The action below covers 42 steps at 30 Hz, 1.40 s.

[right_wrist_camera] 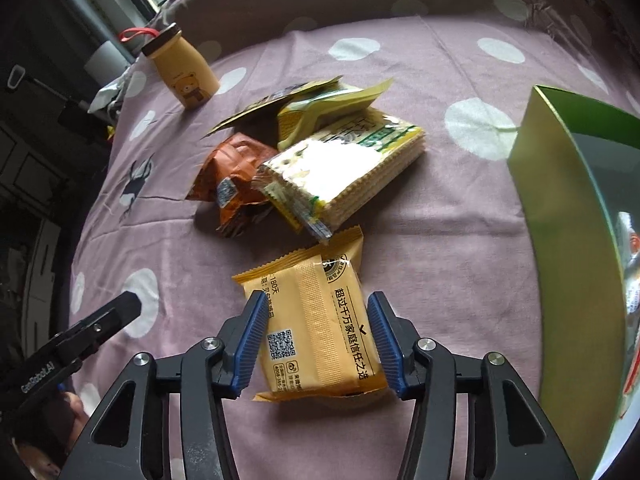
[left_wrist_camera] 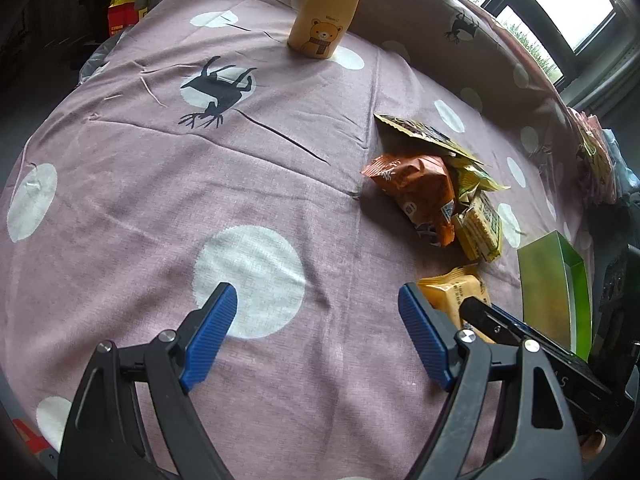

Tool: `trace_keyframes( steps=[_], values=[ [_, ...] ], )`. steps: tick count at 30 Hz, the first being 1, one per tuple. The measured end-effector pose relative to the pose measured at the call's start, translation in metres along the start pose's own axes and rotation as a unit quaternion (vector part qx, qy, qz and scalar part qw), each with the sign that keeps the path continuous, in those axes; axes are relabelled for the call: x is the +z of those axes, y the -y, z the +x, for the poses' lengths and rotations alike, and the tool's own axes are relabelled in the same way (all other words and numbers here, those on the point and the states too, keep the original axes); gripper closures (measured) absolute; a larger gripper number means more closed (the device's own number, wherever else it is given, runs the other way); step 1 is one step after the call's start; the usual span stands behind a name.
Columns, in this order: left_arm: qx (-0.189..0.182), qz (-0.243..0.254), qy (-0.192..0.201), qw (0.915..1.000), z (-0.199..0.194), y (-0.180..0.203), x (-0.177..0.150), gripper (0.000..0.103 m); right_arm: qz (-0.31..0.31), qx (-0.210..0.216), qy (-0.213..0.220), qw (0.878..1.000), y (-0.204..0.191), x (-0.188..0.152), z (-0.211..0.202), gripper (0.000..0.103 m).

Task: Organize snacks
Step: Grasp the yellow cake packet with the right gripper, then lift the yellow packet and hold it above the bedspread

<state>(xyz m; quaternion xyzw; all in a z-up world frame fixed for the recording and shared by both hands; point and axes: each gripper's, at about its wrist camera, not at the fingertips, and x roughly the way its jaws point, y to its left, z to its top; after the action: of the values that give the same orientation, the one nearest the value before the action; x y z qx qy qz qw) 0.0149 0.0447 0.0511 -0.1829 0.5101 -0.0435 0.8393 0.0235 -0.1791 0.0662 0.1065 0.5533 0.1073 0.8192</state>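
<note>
While the yellow biscuit packet [right_wrist_camera: 320,320] lies between the blue pads of our right gripper [right_wrist_camera: 316,340], we judge the step in hand to be picking it up for the green box [right_wrist_camera: 568,208] at three o'clock in the right wrist view. The jaws stand partly open around the packet, a pad close beside each long edge, but we cannot tell whether they press it yet. To do this well, we should close squarely on the packet's middle, firmly enough to hold but not so hard that the biscuits crack, then lift straight before swinging toward the box, clearing its tall wall. At twelve o'clock from the packet sits the rest of the heap: a pale cracker pack [right_wrist_camera: 352,168], an orange bag [right_wrist_camera: 232,176] at eleven o'clock, and flat yellow sachets [right_wrist_camera: 320,100] behind; the nearest cracker pack's tail almost touches our packet, so we should watch for snagging. Our left gripper [left_wrist_camera: 318,336] hangs wide open over bare cloth, holding nothing. The surface is a mauve bedsheet [left_wrist_camera: 160,200] with white dots and deer prints, soft and creased, so the packet may sink as we squeeze. A bear-printed bottle [left_wrist_camera: 324,12] stands upright at twelve o'clock in the left view, and a window [left_wrist_camera: 560,12] shows at one o'clock
</note>
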Motion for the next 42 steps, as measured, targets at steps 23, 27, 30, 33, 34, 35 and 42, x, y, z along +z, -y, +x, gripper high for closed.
trace_keyframes(
  steps=[23,27,30,33,34,35,42],
  values=[
    [-0.112,0.051,-0.084,0.9888,0.032,0.041,-0.016,0.06,0.106,0.148,-0.035,0.983,-0.001,0.005,0.022,0.055],
    [-0.113,0.061,-0.081,0.9884,0.033,0.044,-0.017,0.061,0.098,0.131,-0.044,0.985,-0.007,0.005,0.031,0.055],
    [-0.111,0.065,-0.074,0.9889,0.029,0.043,-0.017,0.062,0.087,0.125,-0.039,0.988,-0.011,0.004,0.031,0.055],
    [-0.108,0.075,-0.049,0.9901,0.018,0.046,-0.016,0.065,0.068,0.114,-0.024,0.991,-0.019,0.002,0.024,0.055],
    [-0.107,0.08,-0.036,0.9903,0.013,0.048,-0.015,0.065,0.066,0.116,-0.016,0.991,-0.02,0.002,0.02,0.055],
    [-0.107,0.087,-0.022,0.9902,0.007,0.049,-0.015,0.065,0.063,0.12,-0.007,0.991,-0.021,0.002,0.015,0.055],
    [-0.121,0.125,0.073,0.9821,-0.034,0.062,-0.017,0.065,0.033,0.144,0.093,0.985,-0.032,0.0,-0.03,0.055]
  ],
)
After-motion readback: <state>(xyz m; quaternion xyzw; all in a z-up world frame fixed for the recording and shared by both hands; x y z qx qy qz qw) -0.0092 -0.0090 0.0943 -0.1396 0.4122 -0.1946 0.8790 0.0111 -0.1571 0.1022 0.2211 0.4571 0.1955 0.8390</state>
